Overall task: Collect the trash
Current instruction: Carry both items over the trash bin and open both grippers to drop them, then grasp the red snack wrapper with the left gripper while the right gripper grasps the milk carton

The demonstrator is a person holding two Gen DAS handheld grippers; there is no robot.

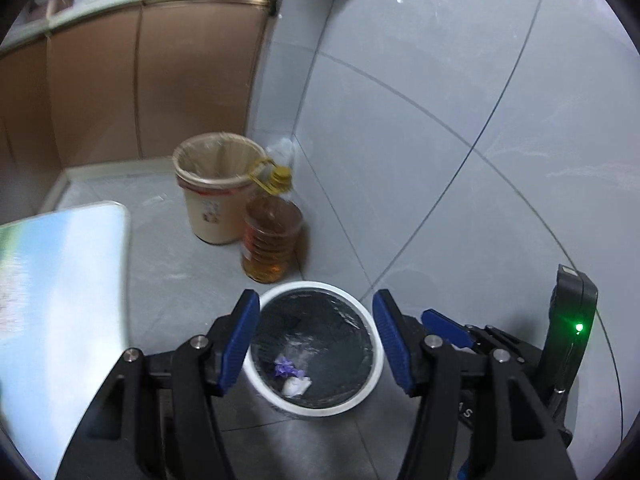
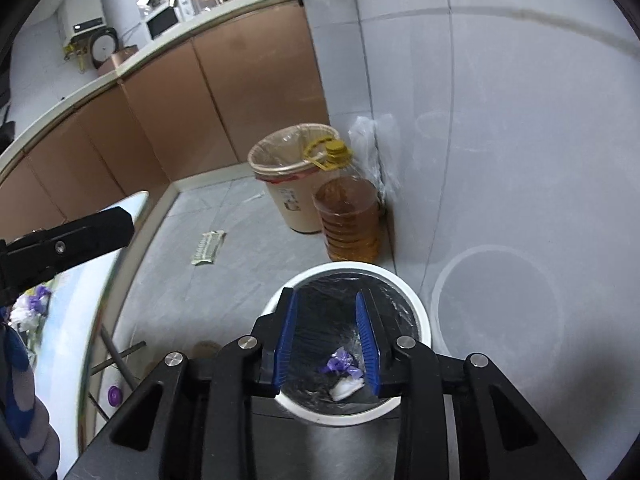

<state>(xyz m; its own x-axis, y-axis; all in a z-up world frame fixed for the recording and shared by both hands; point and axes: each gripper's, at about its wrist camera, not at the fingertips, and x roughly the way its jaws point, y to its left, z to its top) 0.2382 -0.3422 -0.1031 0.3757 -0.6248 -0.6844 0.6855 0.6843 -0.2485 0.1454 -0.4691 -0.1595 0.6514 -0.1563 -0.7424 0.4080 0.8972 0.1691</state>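
Trash (image 1: 292, 376) lies in the bin (image 1: 374, 376) — both hand-held grippers, left (image 1: 316, 340) and right (image 2: 327, 340), hover above, jaws apart, empty.

Home kitchen, brown cabinets (image 2: 248, 92), microwave (image 2: 162, 22) on counter, oil bottle (image 1: 272, 236)

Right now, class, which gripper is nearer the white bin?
Hard to call; both hover open above the white bin. The right gripper looks slightly nearer, centred over it; the left gripper frames it too.

red print on the beige bin (image 1: 212, 204) too blurred to read, no other legible text
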